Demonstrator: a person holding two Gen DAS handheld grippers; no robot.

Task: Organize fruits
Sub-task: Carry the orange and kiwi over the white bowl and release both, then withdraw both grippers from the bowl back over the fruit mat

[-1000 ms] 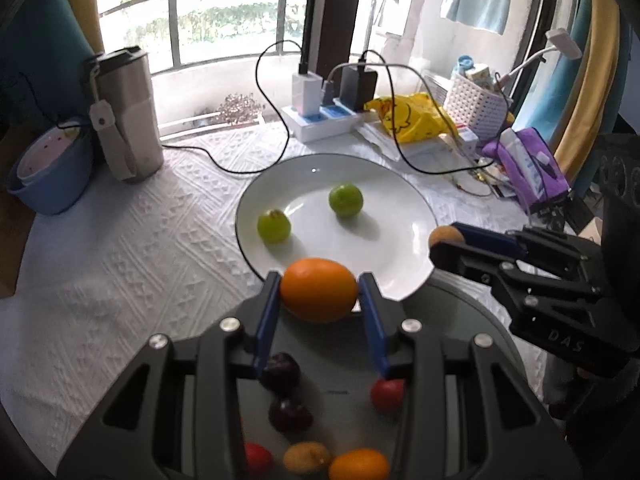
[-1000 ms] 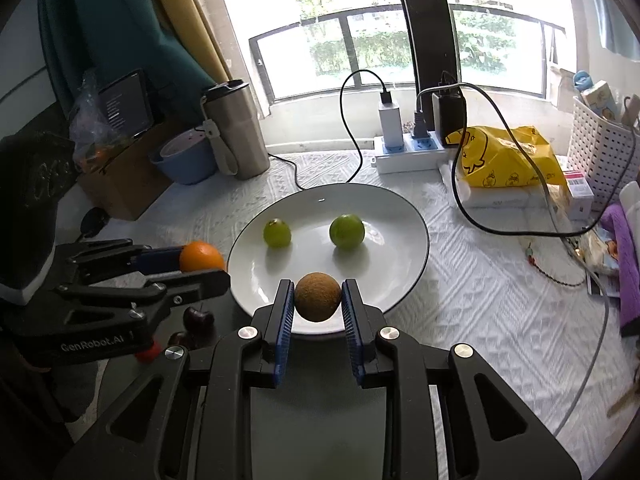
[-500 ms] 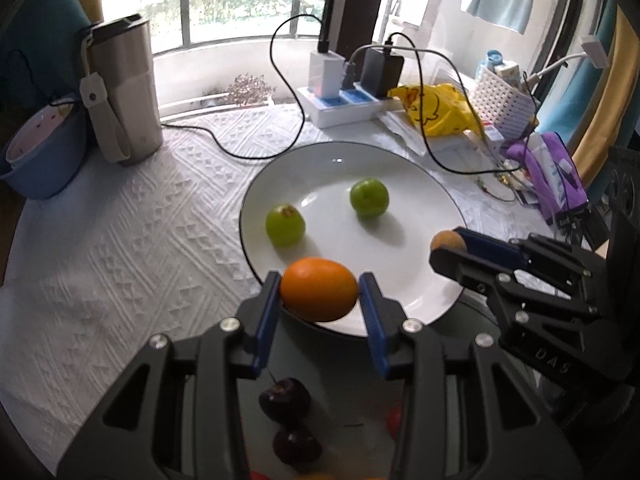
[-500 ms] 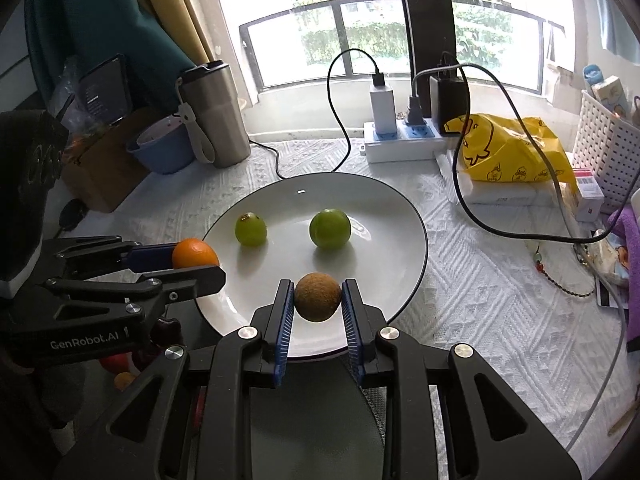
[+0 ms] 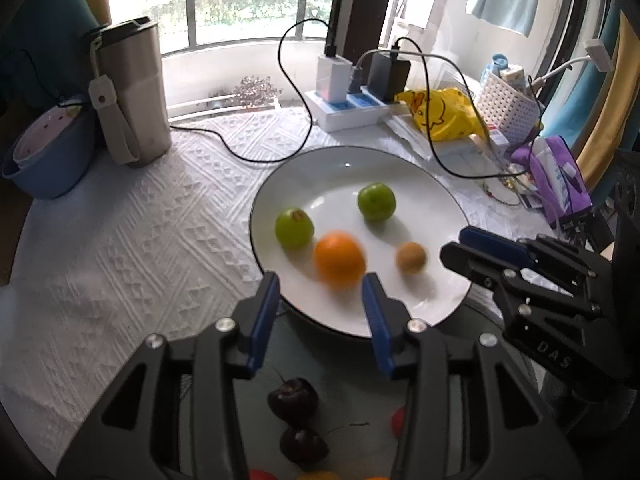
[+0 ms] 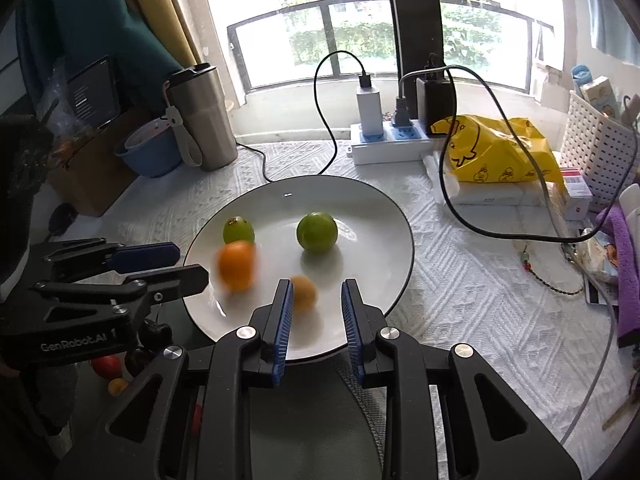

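Observation:
A white plate (image 5: 400, 168) (image 6: 372, 208) holds two green fruits (image 5: 294, 228) (image 5: 376, 202), a blurred orange (image 5: 339, 260) (image 6: 236, 266) and a small brown fruit (image 5: 411, 257) (image 6: 303, 293). My left gripper (image 5: 320, 304) (image 6: 176, 262) is open and empty at the plate's near edge, just behind the orange. My right gripper (image 6: 316, 308) (image 5: 460, 244) is open at the plate's near right edge; the brown fruit lies loose by its left finger.
Dark cherries (image 5: 294, 400) and small red and yellow fruits (image 6: 106, 366) lie on a dark surface under the grippers. A steel tumbler (image 5: 130, 92), blue bowl (image 5: 48, 152), power strip with cables (image 5: 348, 108), yellow bag (image 6: 496, 148) and white basket (image 6: 600, 148) stand behind the plate.
Both grippers moved forward over the plate and opened. The orange dropped from the left gripper and the brown fruit from the right; both now lie on the plate.

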